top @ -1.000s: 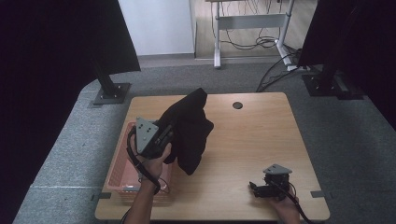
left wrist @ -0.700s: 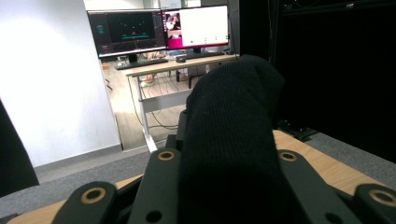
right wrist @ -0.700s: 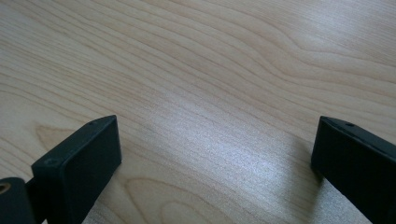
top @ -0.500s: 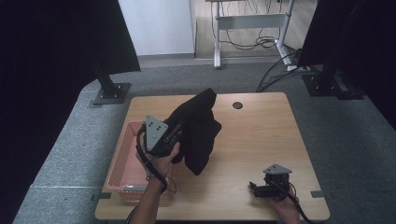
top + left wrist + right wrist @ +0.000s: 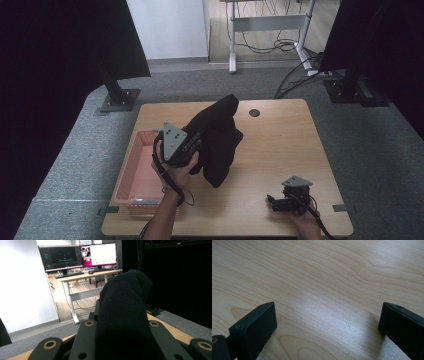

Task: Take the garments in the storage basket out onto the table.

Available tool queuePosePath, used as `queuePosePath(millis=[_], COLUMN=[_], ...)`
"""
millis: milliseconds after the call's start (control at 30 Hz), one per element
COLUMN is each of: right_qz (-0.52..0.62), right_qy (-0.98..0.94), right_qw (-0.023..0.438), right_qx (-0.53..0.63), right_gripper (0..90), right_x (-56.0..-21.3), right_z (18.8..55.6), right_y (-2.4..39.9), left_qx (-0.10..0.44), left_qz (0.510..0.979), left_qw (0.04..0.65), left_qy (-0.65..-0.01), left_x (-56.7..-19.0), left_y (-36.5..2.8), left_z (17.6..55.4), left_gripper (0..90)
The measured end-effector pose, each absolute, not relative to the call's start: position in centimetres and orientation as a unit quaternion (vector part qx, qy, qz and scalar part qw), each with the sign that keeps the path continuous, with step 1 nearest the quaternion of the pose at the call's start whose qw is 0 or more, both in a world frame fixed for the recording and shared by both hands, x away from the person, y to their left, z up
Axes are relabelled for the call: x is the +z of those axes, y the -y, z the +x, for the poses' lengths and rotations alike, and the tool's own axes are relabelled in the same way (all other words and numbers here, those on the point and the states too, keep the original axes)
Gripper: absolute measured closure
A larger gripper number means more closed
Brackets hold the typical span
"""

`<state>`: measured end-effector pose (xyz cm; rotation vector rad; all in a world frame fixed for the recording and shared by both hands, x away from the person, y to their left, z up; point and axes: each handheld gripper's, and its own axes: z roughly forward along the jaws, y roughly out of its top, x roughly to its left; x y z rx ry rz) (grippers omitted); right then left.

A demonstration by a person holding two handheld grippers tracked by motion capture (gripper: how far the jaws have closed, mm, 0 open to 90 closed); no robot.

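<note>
A black cloth (image 5: 220, 135) hangs above the left middle of the wooden table (image 5: 285, 140), bunched and drooping toward the near side. My left gripper (image 5: 196, 141) is shut on it, held up in a hand with its grey plate facing the camera. In the left gripper view the cloth (image 5: 122, 315) fills the gap between the jaws and rises over them. My right gripper (image 5: 274, 202) rests low at the table's near right corner. In the right gripper view its jaws stand open (image 5: 327, 317) over bare wood, nothing between them.
An orange basket (image 5: 132, 170) sits at the table's left edge, just left of my left hand. A round cable hole (image 5: 254, 113) lies near the far edge. Black stand bases (image 5: 120, 100) (image 5: 350, 92) are on the carpet beyond both far corners.
My left hand has carried the black cloth a little to the right, away from the basket. The right gripper has stayed where it was.
</note>
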<state>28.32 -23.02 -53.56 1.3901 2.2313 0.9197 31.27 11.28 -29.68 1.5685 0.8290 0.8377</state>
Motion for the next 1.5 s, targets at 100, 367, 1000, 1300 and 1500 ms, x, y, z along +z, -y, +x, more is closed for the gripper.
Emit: queuePosePath(millis=[100,367,1000,1300,1500], right_qz=[0.491,0.491,0.49,0.491,0.49], right_qy=[-0.789,-0.789,-0.789,-0.789,-0.789], right_qw=[0.177,0.177,0.178,0.177,0.177], right_qx=[0.325,0.325,0.324,0.324,0.325], right_gripper=[1.0,1.0,1.0,1.0,1.0], right_x=[-53.6,-53.6,-53.6,-53.6,-53.6], right_z=[28.3,28.3,28.3,28.3,28.3], right_y=[23.0,23.0,23.0,23.0,23.0], left_qx=[0.352,0.338,0.292,0.271,0.267], left_qz=[0.666,0.671,0.698,0.706,0.705], left_qw=[0.556,0.559,0.549,0.539,0.54], left_qy=[-0.351,-0.351,-0.355,-0.37,-0.374], left_x=[-29.9,-30.5,-33.9,-36.5,-37.2], left_y=[-11.0,-10.3,-8.2,-8.0,-7.7], left_z=[31.3,31.4,32.0,32.3,32.3], left_gripper=[73.9,73.9,73.8,73.8,73.7])
